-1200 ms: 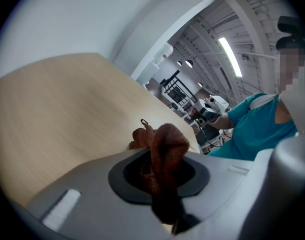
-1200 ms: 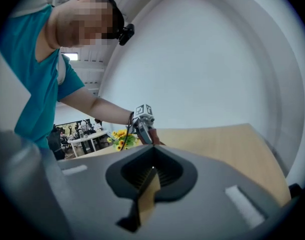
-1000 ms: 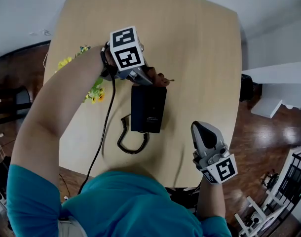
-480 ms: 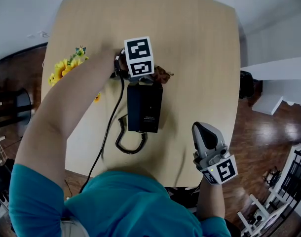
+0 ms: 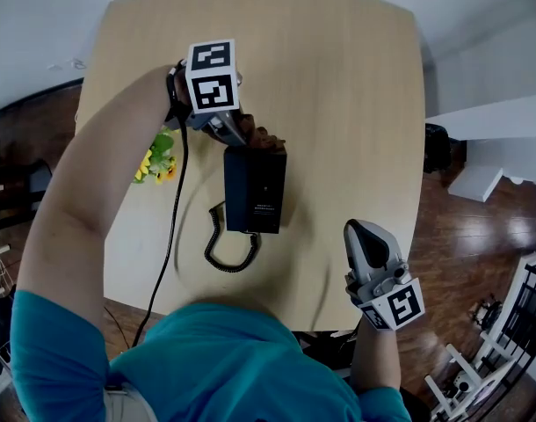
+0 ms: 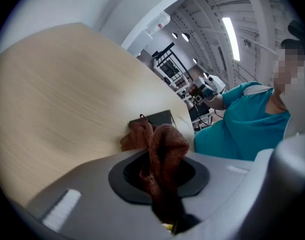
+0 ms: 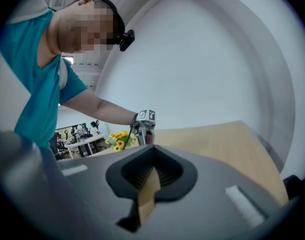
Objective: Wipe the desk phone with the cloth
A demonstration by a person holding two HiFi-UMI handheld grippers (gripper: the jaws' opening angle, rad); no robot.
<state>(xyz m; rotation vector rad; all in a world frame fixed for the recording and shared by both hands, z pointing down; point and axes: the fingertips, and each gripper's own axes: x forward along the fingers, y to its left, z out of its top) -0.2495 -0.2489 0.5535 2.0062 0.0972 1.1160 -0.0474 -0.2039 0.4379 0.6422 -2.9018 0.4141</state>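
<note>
At the 9 o'clock edge of the tan table (image 5: 338,104), seen from the head view, lies a bunch of yellow flowers (image 5: 156,161), partly covered by the person's left forearm (image 5: 92,209), which crosses that side of the tabletop. A black cable (image 5: 174,227) drops from the left wrist toward 7 o'clock, running between the flowers and the phone.

The left gripper (image 5: 242,134) points down at the phone's 12 o'clock end. Its jaws are clamped on a reddish-brown cloth (image 5: 266,139). In the left gripper view the cloth (image 6: 162,149) bunches up between them and spills forward over the far edge of the desk phone (image 6: 157,118), touching it.

The black desk phone (image 5: 255,192) lies flat near the table's middle, long side running 12 to 6 o'clock. Its coiled cord (image 5: 228,253) loops on the table at the phone's 7 o'clock corner, between the phone and the person's teal shirt (image 5: 224,367).

At the phone's 4 o'clock, well apart from it, the right gripper (image 5: 363,234) hangs over the table's near edge. Its own view shows the jaws drawn together to a thin slit with nothing held, and beyond them the left gripper (image 7: 144,129) and the flowers (image 7: 120,138) across the table. Dark wooden floor (image 5: 466,236) and white furniture (image 5: 496,148) lie off the table's 3 o'clock side.
</note>
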